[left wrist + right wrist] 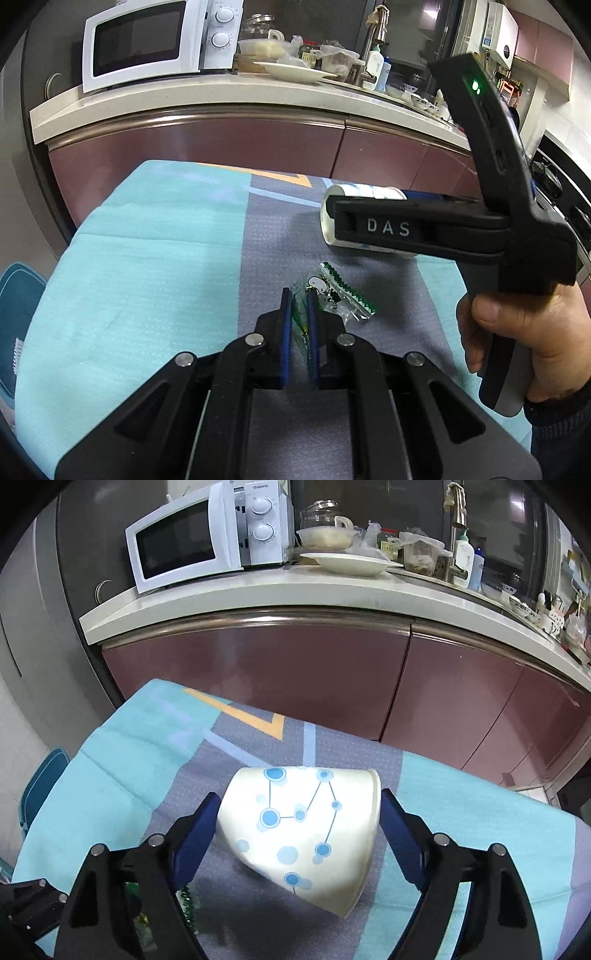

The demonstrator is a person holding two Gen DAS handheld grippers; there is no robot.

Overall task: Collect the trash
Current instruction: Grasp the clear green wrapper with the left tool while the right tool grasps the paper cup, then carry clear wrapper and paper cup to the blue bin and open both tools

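my left gripper (300,295) angles downward over the table (147,258), its blue pads (286,332) drawn close and clenched on a clear candy wrapper (334,295) with green zigzag edges and a cartoon print. part of the wrapper sits pinched between the pads, and the rest fans out toward 2 o'clock from the tips, over the grey band of the tablecloth (266,240).

farther toward 2 o'clock in the left wrist view, my right hand (524,332) wraps the handle of the right gripper (299,830), thumb on the near side, the tool tilted down toward the table.

in the right wrist view a paper cup (306,830) with blue dots and lines lies on its side between the right jaws, its rim toward 4 o'clock and its base toward 10 o'clock. the jaws stand wide on either side. whether the pads (192,842) touch the cup i cannot tell, so i count it ungripped.

at 12 o'clock, beyond the table, a microwave (207,539) and a plate (347,563) stand on the counter (258,594).
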